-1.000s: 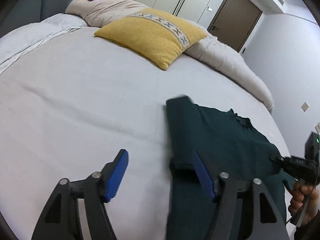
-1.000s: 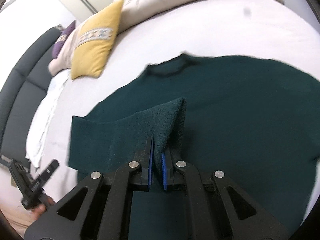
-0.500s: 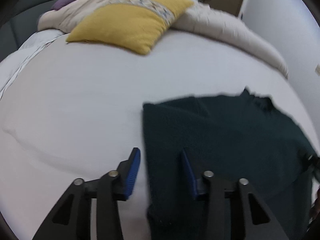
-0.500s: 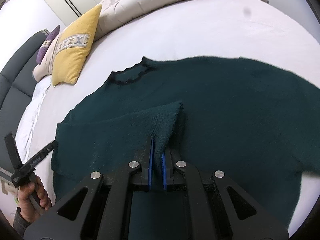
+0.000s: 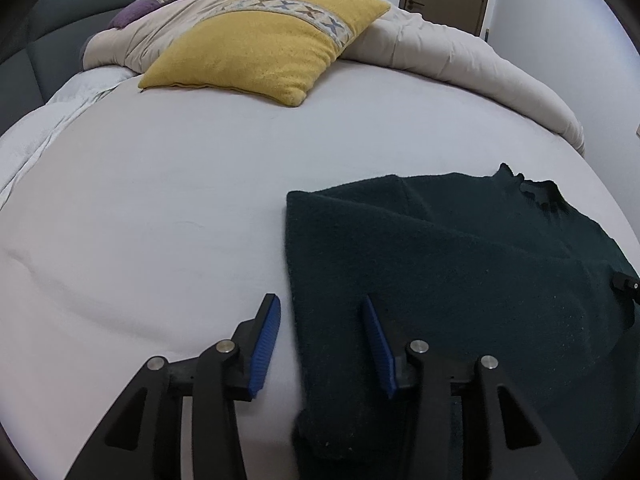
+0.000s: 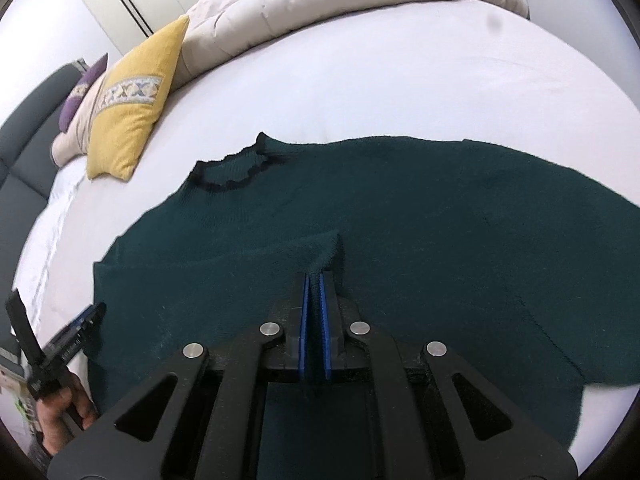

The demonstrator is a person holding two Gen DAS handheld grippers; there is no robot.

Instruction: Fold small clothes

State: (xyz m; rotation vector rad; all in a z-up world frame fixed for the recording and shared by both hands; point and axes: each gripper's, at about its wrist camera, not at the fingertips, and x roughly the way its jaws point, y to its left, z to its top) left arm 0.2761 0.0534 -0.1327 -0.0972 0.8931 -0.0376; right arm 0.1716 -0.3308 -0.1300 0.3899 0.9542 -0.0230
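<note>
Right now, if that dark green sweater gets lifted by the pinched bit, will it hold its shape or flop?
Probably flop: the dark green sweater already tents softly where the right gripper pinches it. Its fuzzy knit likely grips the bed sheet rather than sliding.

Dark green sweater (image 6: 400, 216); yellow cushion (image 5: 268, 48), cross-patterned band; white sheet (image 5: 160, 184).

Black hand-held gripper (image 5: 320, 340) frames, blue ribbed pads (image 5: 266, 336), silver screws (image 5: 225, 346).
</note>
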